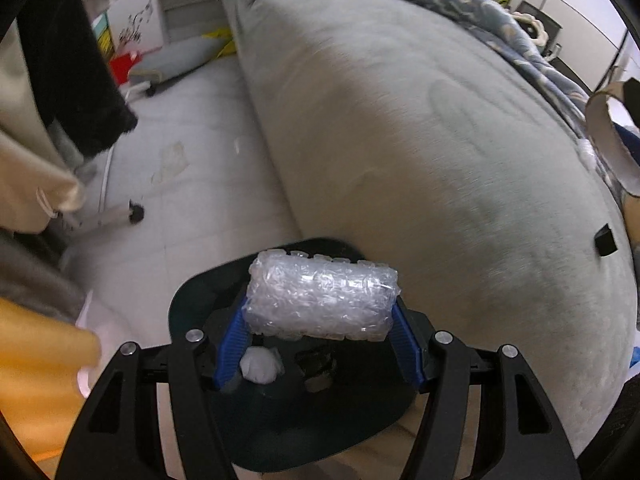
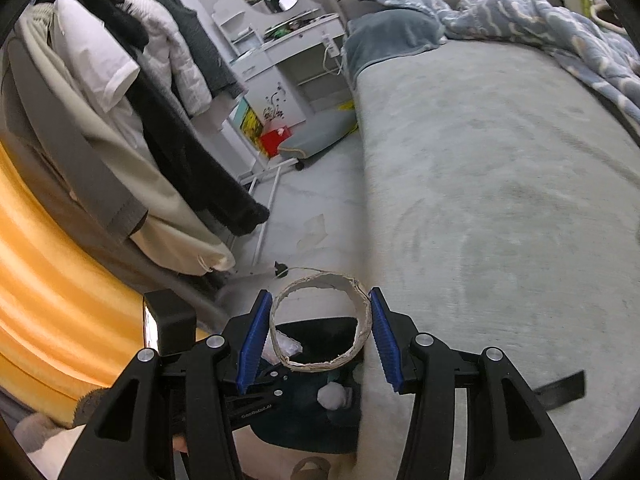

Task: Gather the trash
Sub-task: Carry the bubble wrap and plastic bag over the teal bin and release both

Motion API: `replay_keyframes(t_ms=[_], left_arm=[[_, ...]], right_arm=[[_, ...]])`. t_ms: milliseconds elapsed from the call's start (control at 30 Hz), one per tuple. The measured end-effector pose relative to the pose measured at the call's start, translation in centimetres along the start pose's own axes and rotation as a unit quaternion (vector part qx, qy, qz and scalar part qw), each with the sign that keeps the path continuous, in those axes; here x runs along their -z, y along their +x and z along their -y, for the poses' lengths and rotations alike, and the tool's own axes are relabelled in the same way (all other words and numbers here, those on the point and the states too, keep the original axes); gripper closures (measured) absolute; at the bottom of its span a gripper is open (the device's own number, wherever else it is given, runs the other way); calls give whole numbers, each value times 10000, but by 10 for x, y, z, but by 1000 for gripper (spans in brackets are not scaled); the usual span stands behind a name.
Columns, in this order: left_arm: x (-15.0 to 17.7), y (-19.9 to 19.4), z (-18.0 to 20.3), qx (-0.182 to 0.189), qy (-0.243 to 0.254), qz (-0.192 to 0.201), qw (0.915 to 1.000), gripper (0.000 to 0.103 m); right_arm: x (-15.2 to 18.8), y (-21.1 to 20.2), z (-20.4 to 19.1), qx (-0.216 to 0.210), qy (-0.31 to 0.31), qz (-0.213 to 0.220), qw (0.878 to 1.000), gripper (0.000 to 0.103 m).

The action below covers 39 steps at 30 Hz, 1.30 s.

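Note:
My left gripper (image 1: pixel 320 318) is shut on a roll of bubble wrap (image 1: pixel 320 296) and holds it above a dark bin (image 1: pixel 192 304) on the floor beside the bed. A white crumpled wad (image 1: pixel 260 364) lies inside the bin. My right gripper (image 2: pixel 320 330) is shut on a cardboard tape ring (image 2: pixel 362 320), held above the same dark bin (image 2: pixel 304 416), where the white wad (image 2: pixel 332 396) shows too. The ring also shows at the right edge of the left wrist view (image 1: pixel 604 144).
A grey-green bed (image 1: pixel 400 140) fills the right side, with a blue blanket (image 2: pixel 540 28) at its far end. Clothes hang on a rack (image 2: pixel 120 120) at the left. An orange curtain (image 2: pixel 48 280) is at lower left. Tiled floor (image 1: pixel 192 160) lies between rack and bed.

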State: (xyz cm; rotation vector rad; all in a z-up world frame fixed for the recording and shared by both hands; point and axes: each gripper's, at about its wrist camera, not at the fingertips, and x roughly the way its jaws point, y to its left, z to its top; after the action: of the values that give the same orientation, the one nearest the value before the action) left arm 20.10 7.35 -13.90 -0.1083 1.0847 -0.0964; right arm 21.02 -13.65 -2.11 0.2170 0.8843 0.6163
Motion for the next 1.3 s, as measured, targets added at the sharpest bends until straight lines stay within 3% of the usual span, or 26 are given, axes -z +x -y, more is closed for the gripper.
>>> replay_keyframes(t_ms=[267,433,700,900,1133,1300], left_arm=[[16,21,-37,24,-408,-671,9969,37],[32,37,-49,-53,-353,-1150,9927,36],[47,49,-70,-61,-458,-1571,9865,34],[50,47,-83,33,-582,-1638,9848,23],[50,40,-96,34,-642,-1505,9865,21],[46,25,-103,39,-686,-1173,9907,22]], right_arm=[[5,31,-19,-28,-237,-289,9993,53],[8,51,-33,0,-448,-491,9978,53],[16,83,-46,21,-662,-847,9942,53],[24,107,-54,69,-843,-1145,9898,53],[31,126,-62,105,-968,-1338,9862,53],[41,138,-62,179,-1018,-1545,9826,53]])
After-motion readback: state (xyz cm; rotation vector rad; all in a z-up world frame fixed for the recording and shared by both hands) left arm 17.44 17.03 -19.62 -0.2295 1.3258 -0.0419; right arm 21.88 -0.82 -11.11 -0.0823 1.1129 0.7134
